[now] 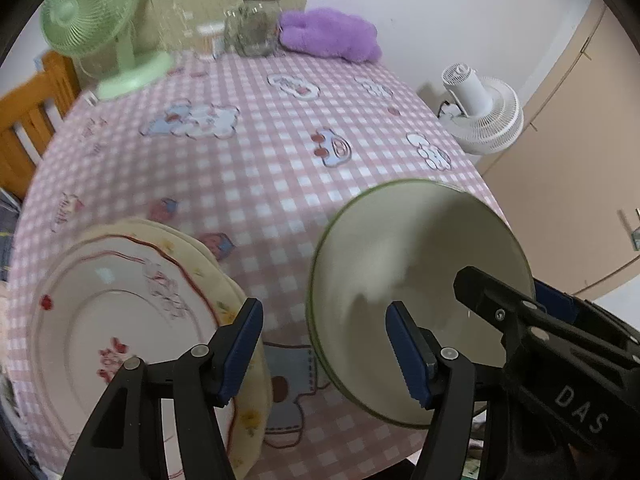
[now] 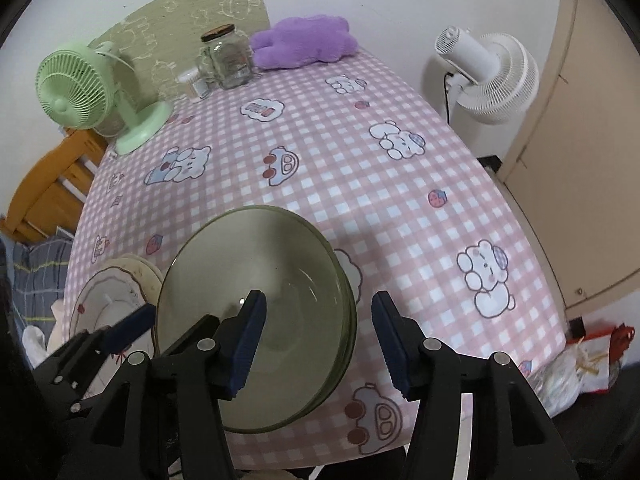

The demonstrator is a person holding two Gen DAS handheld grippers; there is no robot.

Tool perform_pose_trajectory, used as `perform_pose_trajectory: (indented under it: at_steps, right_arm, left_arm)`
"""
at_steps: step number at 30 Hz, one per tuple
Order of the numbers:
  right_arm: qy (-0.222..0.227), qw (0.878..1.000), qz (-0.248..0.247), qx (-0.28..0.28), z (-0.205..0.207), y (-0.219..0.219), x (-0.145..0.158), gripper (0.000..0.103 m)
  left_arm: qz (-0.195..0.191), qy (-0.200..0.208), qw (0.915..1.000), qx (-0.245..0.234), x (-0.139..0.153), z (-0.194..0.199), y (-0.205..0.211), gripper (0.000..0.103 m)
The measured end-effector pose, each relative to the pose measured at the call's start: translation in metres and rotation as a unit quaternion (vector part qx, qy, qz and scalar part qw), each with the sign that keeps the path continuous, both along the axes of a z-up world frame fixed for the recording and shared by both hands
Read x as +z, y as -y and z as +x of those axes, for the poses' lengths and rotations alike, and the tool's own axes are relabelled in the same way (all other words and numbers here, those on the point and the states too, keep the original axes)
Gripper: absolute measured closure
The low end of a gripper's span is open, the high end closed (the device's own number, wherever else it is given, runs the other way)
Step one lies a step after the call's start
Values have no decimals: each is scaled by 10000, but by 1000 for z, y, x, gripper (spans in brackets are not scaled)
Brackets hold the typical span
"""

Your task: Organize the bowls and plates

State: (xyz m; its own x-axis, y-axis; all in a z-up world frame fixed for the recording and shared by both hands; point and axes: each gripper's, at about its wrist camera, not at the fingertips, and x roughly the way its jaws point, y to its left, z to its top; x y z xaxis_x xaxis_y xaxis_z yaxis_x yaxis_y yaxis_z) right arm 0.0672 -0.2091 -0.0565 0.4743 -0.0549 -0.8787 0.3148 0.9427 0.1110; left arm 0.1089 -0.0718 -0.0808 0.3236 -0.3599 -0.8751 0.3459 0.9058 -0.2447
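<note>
A stack of floral plates [image 1: 120,320] sits at the near left of the pink checked table [image 1: 256,168]; it also shows in the right wrist view [image 2: 112,296]. Nested green glass bowls [image 1: 416,288] sit at the near right; they also show in the right wrist view [image 2: 256,312]. My left gripper [image 1: 322,356] is open and empty, hovering between plates and bowls. My right gripper [image 2: 320,348] is open and empty, its left finger over the bowls' near rim. The right gripper also shows in the left wrist view [image 1: 520,320].
A green fan [image 2: 88,92], glass jars [image 2: 228,60] and a purple plush toy [image 2: 304,42] stand along the table's far edge. A white fan [image 2: 492,76] stands off the table's right side. A wooden chair [image 2: 48,188] is at the left.
</note>
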Motion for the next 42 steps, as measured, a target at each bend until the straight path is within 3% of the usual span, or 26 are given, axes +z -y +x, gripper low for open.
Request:
perform_pose_trajectory:
  at_steps: [9, 19, 36, 39, 42]
  right_arm:
    - [-214, 9997, -69, -107, -1, -7, -9, 39]
    - [-330, 9993, -68, -186, 7, -3, -17, 35]
    - [-500, 9946, 781, 466, 32, 15, -42, 36]
    - [-494, 9923, 905, 681, 36, 14, -44, 45]
    - [-530, 9913, 925, 770, 39, 15, -45, 46]
  left_arm:
    - [-176, -470, 9982, -331, -24, 5, 12, 37]
    - [-340, -557, 9972, -372, -28, 9, 13, 39]
    - [42, -399, 9992, -47, -25, 12, 24, 39]
    - [136, -366, 9992, 79, -25, 11, 26, 39]
    - [163, -381, 9990, 143, -24, 11, 26, 40]
